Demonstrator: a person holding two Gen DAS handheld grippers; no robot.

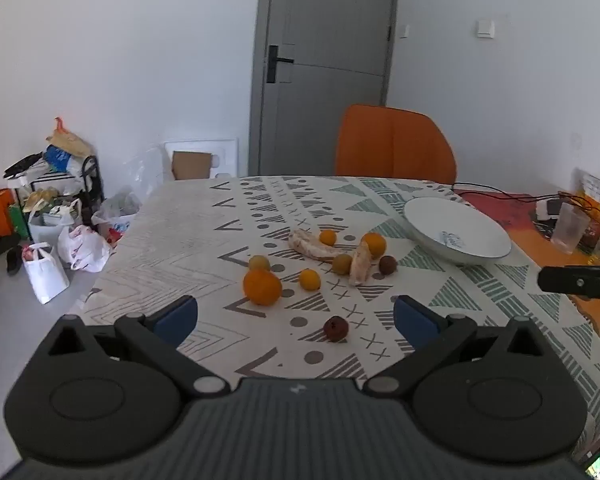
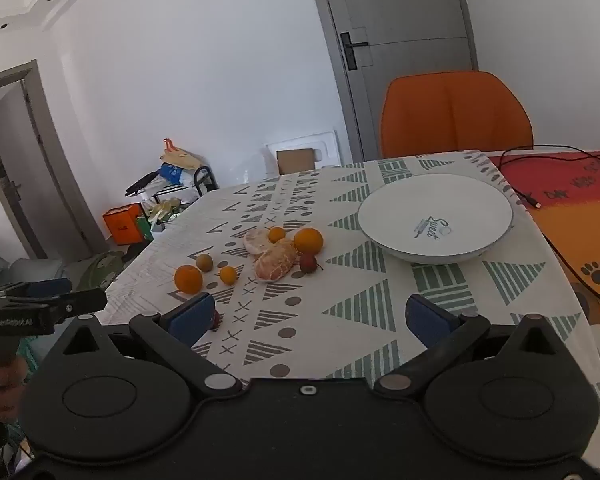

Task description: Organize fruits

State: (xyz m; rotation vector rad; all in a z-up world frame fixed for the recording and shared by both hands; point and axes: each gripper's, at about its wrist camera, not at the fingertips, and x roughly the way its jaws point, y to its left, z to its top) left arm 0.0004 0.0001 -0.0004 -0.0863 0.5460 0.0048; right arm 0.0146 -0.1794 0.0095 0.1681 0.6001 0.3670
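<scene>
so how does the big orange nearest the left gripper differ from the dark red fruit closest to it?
Size: the big orange is clearly larger than the dark red fruit.
Colour: the orange is bright orange; the red fruit is dull, dark red-brown.
Place: in the left wrist view the orange lies toward the left finger, the red fruit nearer, about midway between the open fingers.
Shared: both are roundish, lie loose on the patterned tablecloth, outside the white bowl.

Both wrist views look down-forward over table [image 1: 172, 240] – share fruit [image 1: 262, 286], plate [image 2: 496, 240].
</scene>
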